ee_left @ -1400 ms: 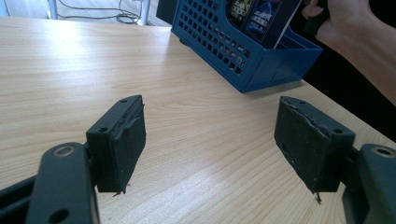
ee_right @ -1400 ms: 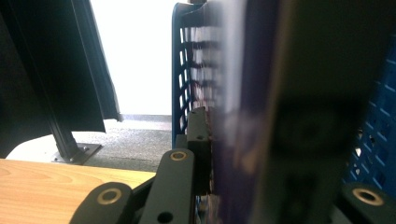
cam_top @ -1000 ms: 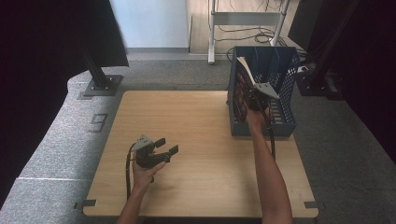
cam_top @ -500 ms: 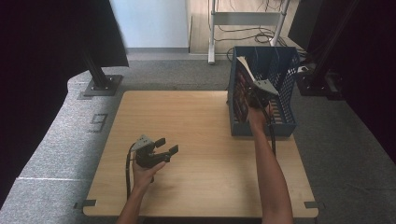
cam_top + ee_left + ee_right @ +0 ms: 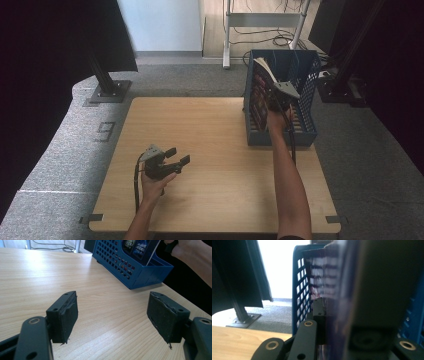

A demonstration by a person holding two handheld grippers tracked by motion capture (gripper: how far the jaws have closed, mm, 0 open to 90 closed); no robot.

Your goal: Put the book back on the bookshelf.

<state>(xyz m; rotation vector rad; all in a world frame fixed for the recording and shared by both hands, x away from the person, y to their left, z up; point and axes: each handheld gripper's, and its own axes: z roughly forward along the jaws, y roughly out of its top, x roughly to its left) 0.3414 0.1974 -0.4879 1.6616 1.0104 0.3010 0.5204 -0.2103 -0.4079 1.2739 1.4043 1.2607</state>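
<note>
A: Book (image 5: 265,75) location?
B: Upright in the blue basket (image 5: 305,132) at the worktop's (image 5: 215,150) far right, clamped in the right hand-held gripper (image 5: 272,97).
A: And the left hand-held gripper (image 5: 177,156)?
B: Over the near left of the worktop, jaws apart, holding nothing.

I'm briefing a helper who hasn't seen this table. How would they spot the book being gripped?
Find the blue slotted basket at the wooden table's far right corner. Several books stand upright inside it. The one meant is the book that sticks up above the rim with its pale page edges showing, clamped in the right gripper.
</note>
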